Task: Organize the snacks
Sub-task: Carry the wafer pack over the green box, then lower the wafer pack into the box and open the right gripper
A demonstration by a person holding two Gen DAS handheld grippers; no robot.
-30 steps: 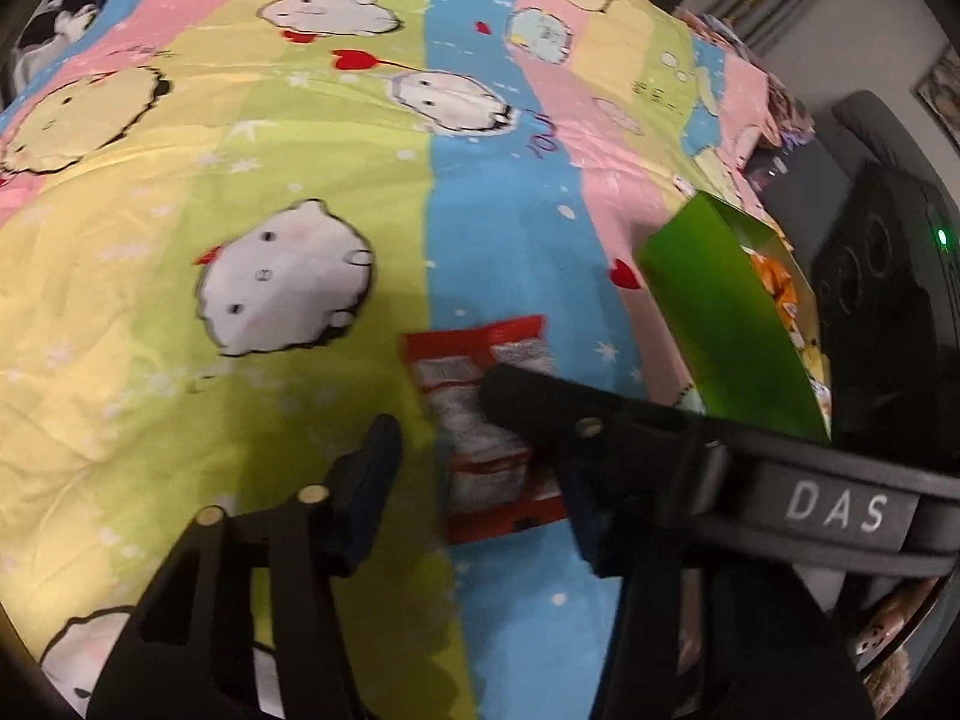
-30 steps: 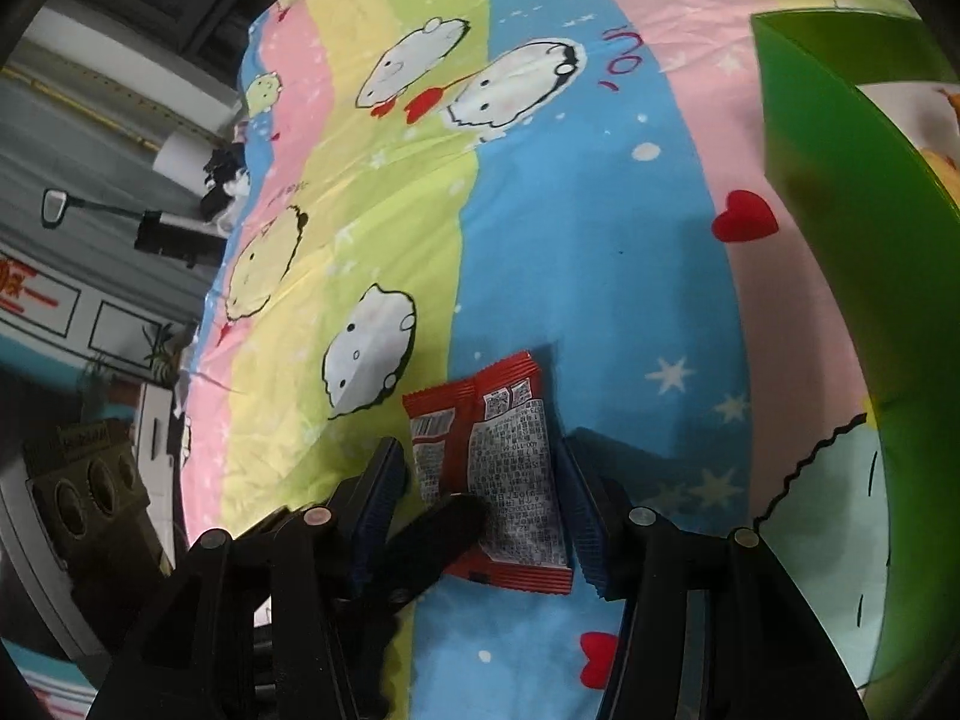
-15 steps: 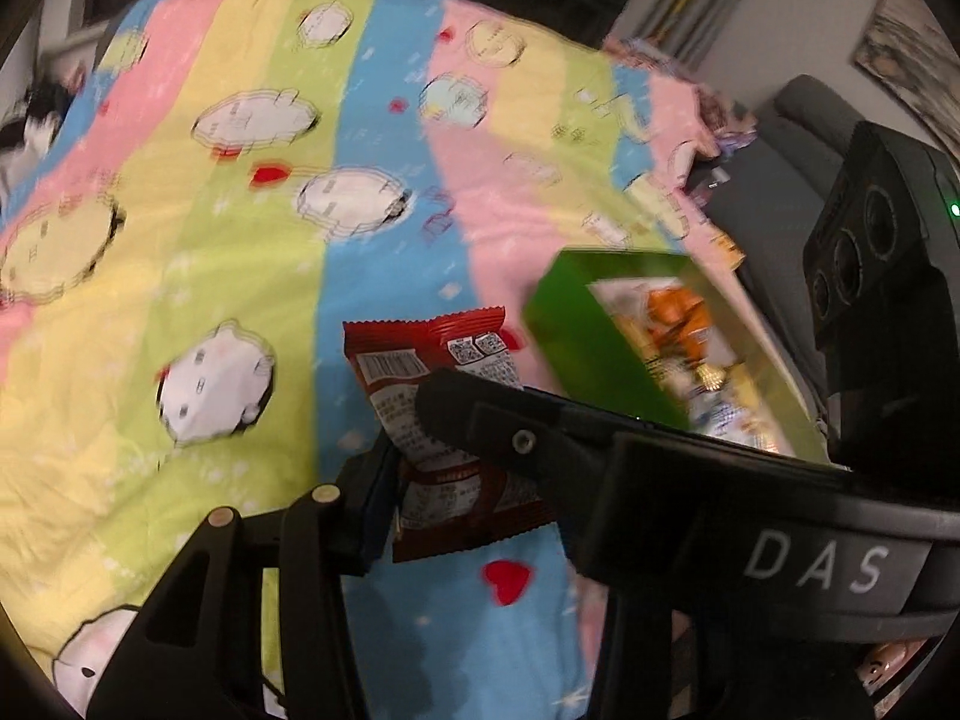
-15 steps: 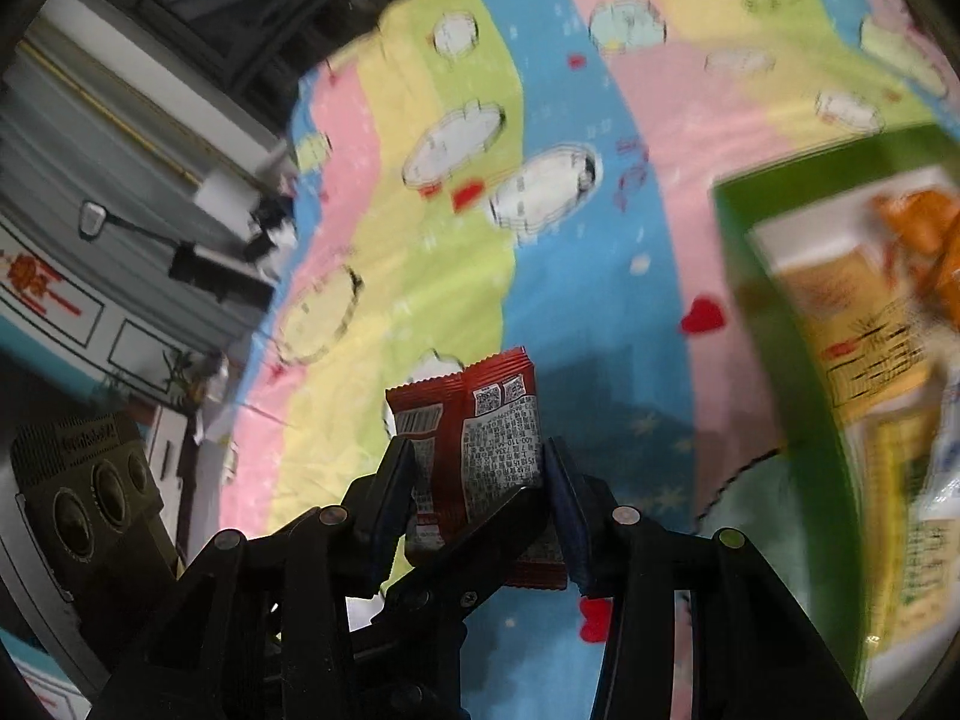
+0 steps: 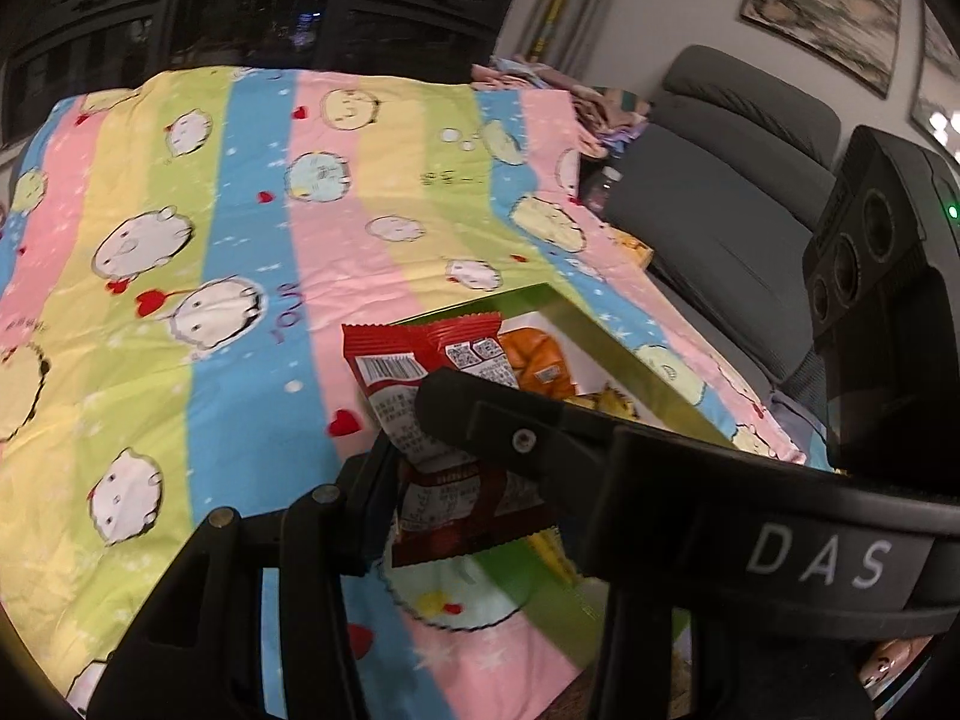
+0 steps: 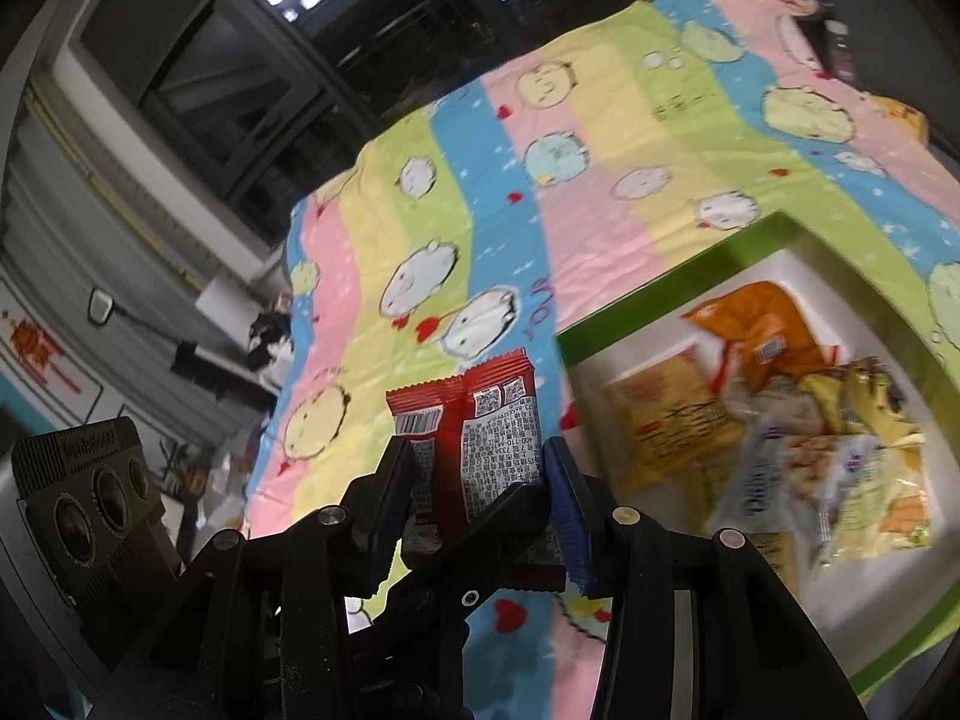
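One red snack packet, two grippers, both clamped on it: the right gripper pinches it narrow between its blue-padded fingers, packet upright w/ barcode and print facing the camera; the left gripper also grips the same packet from the other side, jaws narrow, though its right finger is hidden behind the right gripper's black arm lettered "DAS". Packet is lifted clear of the bedspread, hanging above the spot just off the green box's near-left corner. One green box, open top, white inside, sits toward the right edge of the striped cartoon bedspread. Right wrist view looks down into the box: approx. five packets in a loose pile, incl. one orange bag, one pale yellow pack, a gold wrapper and a clear-ish bag w/ blue print; exact count unclear, some blur. Left wrist view shows only the box's far rim and a bit of the orange bag, but adds a grey sofa past the bed's right edge and two framed pictures on the wall. Right view alone shows a dark window beyond the bed's far-left corner.
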